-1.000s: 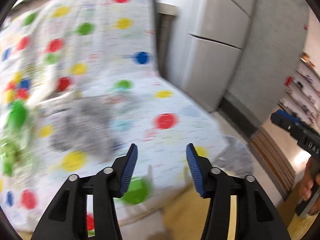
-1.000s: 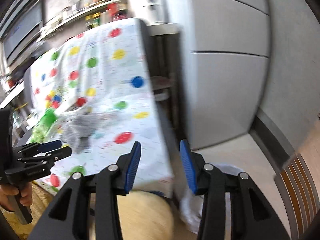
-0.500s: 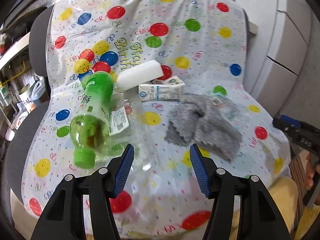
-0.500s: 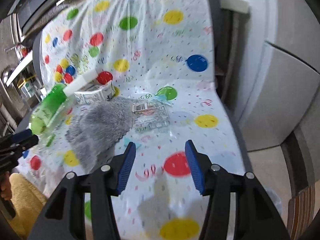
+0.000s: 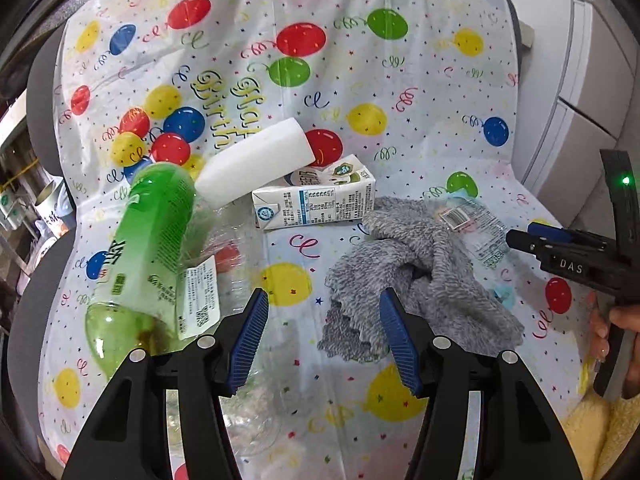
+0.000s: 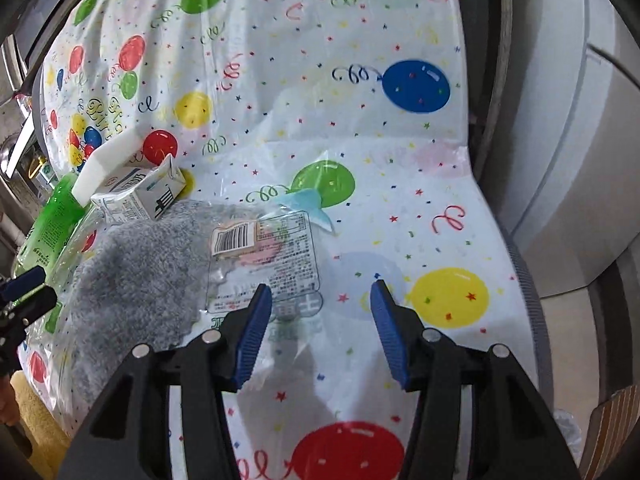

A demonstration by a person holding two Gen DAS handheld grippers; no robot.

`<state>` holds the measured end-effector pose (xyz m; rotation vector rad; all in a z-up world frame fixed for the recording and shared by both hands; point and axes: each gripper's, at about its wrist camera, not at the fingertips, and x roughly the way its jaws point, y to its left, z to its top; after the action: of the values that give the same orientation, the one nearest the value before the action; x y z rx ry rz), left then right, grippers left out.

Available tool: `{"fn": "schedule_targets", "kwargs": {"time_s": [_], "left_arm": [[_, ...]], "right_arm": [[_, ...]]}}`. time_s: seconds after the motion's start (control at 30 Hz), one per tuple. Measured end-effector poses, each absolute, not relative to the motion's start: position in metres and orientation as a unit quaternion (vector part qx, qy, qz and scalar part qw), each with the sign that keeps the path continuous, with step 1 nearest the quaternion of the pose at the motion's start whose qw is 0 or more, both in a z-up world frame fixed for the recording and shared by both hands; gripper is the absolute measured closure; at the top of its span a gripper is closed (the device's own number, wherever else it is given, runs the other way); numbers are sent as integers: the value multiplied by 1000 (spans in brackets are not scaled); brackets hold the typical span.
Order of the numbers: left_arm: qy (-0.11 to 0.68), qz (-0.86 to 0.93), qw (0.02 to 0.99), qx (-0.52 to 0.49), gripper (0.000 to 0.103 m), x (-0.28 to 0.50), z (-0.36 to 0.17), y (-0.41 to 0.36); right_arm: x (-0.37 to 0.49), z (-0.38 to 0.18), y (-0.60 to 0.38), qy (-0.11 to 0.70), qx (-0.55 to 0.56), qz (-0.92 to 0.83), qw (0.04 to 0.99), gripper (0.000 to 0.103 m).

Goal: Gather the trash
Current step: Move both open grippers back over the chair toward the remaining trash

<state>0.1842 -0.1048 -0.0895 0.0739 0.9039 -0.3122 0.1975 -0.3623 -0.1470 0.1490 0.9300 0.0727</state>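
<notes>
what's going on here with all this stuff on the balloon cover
A person holds a gripper in each hand over a seat draped in a balloon-print cover. On it lie a green bottle, a white sponge, a small carton, a grey cloth and a clear wrapper. The left gripper hangs open between the bottle and the cloth, the right gripper open just over the wrapper. Neither holds anything, so nothing is picked up yet.
</notes>
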Motion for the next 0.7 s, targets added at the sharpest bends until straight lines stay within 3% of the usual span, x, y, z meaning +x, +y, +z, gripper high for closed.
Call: {"fn": "schedule_targets", "kwargs": {"time_s": [0.27, 0.7], "left_arm": [[444, -153, 882, 43, 44, 184, -97, -110], [447, -154, 880, 48, 44, 179, -98, -111]], "right_arm": [[183, -145, -348, 455, 102, 97, 879, 70], [200, -155, -329, 439, 100, 73, 890, 69]]}}
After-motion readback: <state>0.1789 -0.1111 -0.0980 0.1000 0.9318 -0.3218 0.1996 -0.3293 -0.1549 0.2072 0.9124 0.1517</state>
